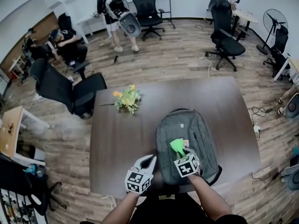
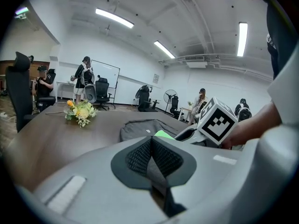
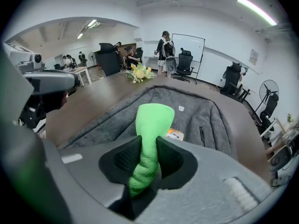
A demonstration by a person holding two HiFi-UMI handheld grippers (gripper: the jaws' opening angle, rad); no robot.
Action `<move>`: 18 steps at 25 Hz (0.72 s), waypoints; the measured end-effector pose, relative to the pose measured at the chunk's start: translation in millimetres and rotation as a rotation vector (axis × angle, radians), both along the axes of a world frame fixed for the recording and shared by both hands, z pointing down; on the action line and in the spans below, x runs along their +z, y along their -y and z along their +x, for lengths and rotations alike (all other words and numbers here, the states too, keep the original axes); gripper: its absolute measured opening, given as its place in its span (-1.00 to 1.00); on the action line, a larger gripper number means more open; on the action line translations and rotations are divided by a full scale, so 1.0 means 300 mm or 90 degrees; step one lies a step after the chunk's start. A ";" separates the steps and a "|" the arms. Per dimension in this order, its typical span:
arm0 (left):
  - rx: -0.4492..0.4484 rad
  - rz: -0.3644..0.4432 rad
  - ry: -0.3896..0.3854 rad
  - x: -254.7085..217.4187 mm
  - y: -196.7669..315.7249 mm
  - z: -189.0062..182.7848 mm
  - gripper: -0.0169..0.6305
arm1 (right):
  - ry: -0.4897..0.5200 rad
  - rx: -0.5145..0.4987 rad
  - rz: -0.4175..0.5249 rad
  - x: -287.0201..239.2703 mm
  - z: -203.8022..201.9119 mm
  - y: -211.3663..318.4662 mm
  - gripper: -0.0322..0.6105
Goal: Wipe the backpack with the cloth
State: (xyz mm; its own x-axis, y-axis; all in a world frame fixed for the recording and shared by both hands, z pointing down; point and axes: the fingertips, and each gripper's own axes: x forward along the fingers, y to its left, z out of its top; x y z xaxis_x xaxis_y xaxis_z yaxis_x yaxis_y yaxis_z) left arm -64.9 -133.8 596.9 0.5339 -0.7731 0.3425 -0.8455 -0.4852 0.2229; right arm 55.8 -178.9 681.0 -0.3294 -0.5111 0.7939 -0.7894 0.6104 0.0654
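Green cloth is pinched in my right gripper, over the near end of the backpack lying flat on the table; my left gripper is closed on nothing, just left of it; unbraced, the backpack may slide when I wipe.

My left gripper and right gripper: pale grey rounded plastic shells. Jaws lined with black mesh-textured pads. Each gripper carries a white cube with black square markers. Lighter ribbed strip on shell. Bare forearms, dark top.
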 end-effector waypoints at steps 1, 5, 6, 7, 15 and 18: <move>0.003 -0.001 0.001 0.001 0.001 0.007 -0.89 | 0.000 0.005 0.001 -0.002 0.012 0.005 -0.60; 0.015 0.000 -0.001 -0.003 0.005 0.033 -0.89 | -0.003 0.034 0.002 -0.007 0.075 0.027 -0.60; 0.018 0.002 -0.002 -0.005 0.007 0.038 -0.89 | -0.003 0.043 0.003 -0.010 0.092 0.036 -0.60; 0.021 0.003 -0.002 -0.007 0.010 0.043 -0.89 | -0.003 0.050 0.006 -0.012 0.109 0.047 -0.60; 0.038 0.005 -0.003 -0.012 0.001 0.065 -0.89 | -0.027 0.097 0.015 -0.024 0.270 0.086 -0.60; 0.038 0.009 -0.004 -0.016 0.002 0.064 -0.89 | -0.039 0.101 0.022 -0.032 0.309 0.089 -0.60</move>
